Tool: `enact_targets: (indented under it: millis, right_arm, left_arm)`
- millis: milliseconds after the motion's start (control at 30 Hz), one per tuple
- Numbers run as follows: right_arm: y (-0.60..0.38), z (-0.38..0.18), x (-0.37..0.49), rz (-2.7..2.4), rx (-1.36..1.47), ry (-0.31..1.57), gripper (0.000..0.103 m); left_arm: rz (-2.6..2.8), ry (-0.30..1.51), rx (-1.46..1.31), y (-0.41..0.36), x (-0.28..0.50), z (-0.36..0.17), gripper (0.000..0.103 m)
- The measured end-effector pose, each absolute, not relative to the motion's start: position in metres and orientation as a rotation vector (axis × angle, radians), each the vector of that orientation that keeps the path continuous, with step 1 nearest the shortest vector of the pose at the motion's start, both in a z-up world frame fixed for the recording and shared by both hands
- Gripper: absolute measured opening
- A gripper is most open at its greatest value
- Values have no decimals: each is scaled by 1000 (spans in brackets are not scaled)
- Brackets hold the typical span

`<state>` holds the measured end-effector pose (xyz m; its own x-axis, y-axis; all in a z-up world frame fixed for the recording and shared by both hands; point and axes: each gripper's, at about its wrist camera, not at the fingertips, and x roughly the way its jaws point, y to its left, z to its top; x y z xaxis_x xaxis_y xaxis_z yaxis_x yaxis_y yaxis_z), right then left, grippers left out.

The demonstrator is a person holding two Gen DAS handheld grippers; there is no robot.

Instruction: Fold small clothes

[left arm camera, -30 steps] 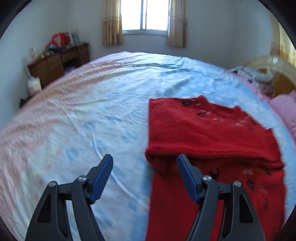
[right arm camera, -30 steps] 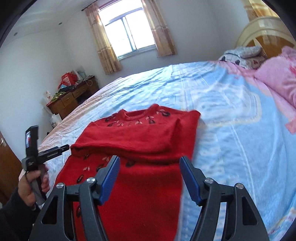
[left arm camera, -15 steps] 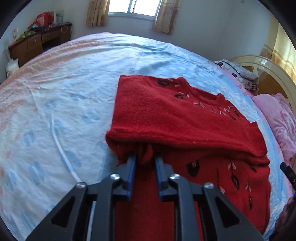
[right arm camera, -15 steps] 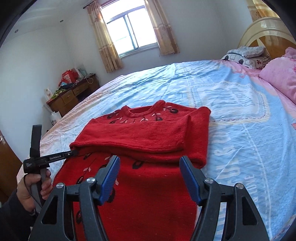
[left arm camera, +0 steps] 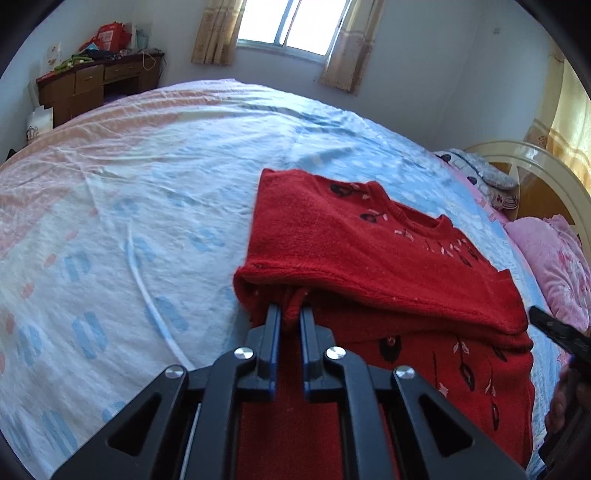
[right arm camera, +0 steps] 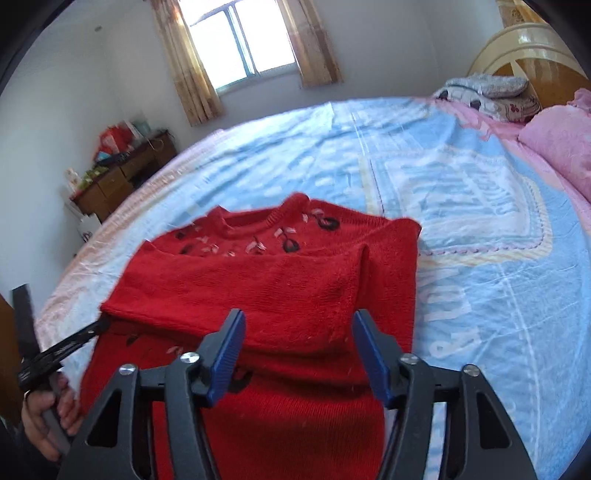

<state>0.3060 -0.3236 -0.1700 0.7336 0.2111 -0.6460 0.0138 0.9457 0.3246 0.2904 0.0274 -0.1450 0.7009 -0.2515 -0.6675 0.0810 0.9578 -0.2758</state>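
Note:
A red knitted sweater (left arm camera: 373, 258) with dark embroidered flowers lies on the bed, its sleeves folded across the chest. My left gripper (left arm camera: 290, 314) is shut on a pinch of the sweater's fabric under the folded sleeve at its left edge. The sweater also shows in the right wrist view (right arm camera: 280, 291). My right gripper (right arm camera: 299, 325) is open and hovers over the folded sleeve near the sweater's right side; nothing is between its blue pads (right arm camera: 371, 354). The left gripper shows at the left edge of the right wrist view (right arm camera: 99, 326).
The bed sheet (left arm camera: 147, 206) is light blue and pink. Pink pillows (right arm camera: 557, 147) and a wooden headboard (right arm camera: 532, 55) lie on the right. A wooden desk (left arm camera: 92, 85) with clutter stands by the far wall under the window (left arm camera: 291, 22).
My left gripper came down to the sweater's left edge and shut on the fabric. My right gripper moved forward over the folded sleeve and stayed open.

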Motion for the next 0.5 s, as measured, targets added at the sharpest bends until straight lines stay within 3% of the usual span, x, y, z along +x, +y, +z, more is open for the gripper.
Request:
enact_targets:
  millis: [67,100,133,500]
  right_arm:
    - [-322,-180,318,89,307,788,51]
    - [-322,-184,322,79,294,803,34]
    - [-321,-187,323,68,276,811,5]
    - [-338,-164,295,14,256,702,5]
  left_arm:
    - [-196,762,-226,26,289,-145,10]
    - [-199,758,-229,26,289,-145,10]
    - [-208,750,-238,28,288,-145,10]
    - [-196,761,-276,33,283,-152,11]
